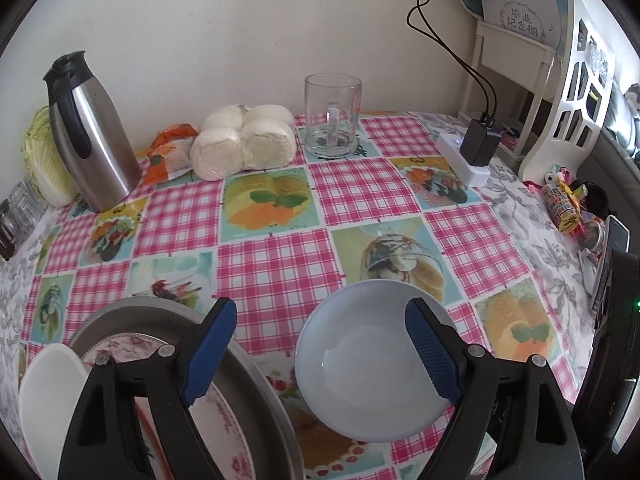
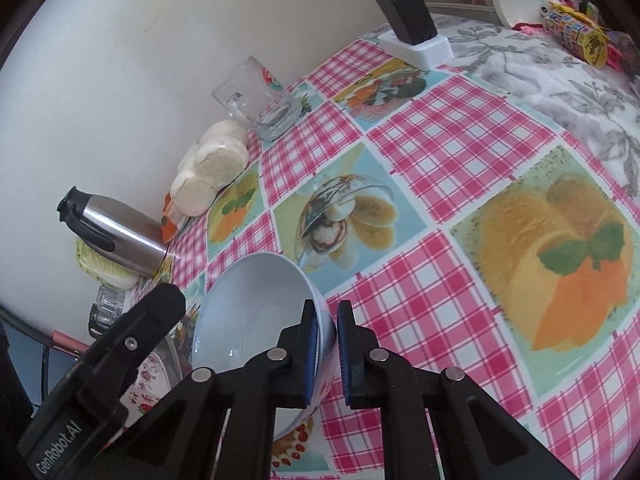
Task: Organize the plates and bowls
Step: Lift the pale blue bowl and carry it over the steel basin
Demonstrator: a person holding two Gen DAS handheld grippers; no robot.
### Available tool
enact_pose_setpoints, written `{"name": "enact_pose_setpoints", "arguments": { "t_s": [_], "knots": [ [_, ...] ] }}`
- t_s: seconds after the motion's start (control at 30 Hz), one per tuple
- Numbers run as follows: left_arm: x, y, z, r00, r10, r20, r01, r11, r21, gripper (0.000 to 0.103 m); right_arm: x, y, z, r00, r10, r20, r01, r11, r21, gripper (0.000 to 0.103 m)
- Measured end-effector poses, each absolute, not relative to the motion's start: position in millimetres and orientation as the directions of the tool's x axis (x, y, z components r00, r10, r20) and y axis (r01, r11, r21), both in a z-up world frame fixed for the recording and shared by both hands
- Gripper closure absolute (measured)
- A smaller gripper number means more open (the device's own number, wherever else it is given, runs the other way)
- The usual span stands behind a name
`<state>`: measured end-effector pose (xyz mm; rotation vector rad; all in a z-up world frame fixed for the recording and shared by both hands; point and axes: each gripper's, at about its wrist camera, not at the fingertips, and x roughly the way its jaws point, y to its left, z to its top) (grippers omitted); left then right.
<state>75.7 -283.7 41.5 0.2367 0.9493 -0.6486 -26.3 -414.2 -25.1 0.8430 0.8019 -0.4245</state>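
A pale blue bowl [image 1: 368, 364] sits on the checked tablecloth near the front. In the right wrist view my right gripper [image 2: 328, 356] is shut on the rim of this bowl [image 2: 256, 312], one pad inside and one outside. My left gripper [image 1: 320, 356] is open and empty, just left of the bowl. Under its left finger lies a floral plate [image 1: 224, 420] on a grey metal tray [image 1: 264, 396]. A white bowl [image 1: 48, 400] stands at the tray's left edge.
A steel thermos [image 1: 92, 132], a cabbage [image 1: 44, 160], wrapped buns [image 1: 244, 140] and a glass mug [image 1: 332, 116] line the far wall. A power strip with charger [image 1: 472, 152] and small items [image 1: 568, 208] sit at the right.
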Motion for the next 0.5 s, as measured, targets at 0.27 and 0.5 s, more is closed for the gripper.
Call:
{"name": "enact_pose_setpoints", "arguments": {
  "t_s": [0.27, 0.5],
  "knots": [
    [74, -291, 24, 0.346, -0.404, -0.847, 0.623, 0.774, -0.115, 0.03, -36, -427, -27, 0.634, -0.034, -0.772, 0.638, 0.588, 0.497, 0.092],
    [70, -297, 7, 0.303, -0.388, -0.871, 0.631, 0.766, -0.122, 0.046, -36, -429, -36, 0.615, -0.024, -0.788, 0.653, 0.576, 0.492, 0.092]
  ]
}}
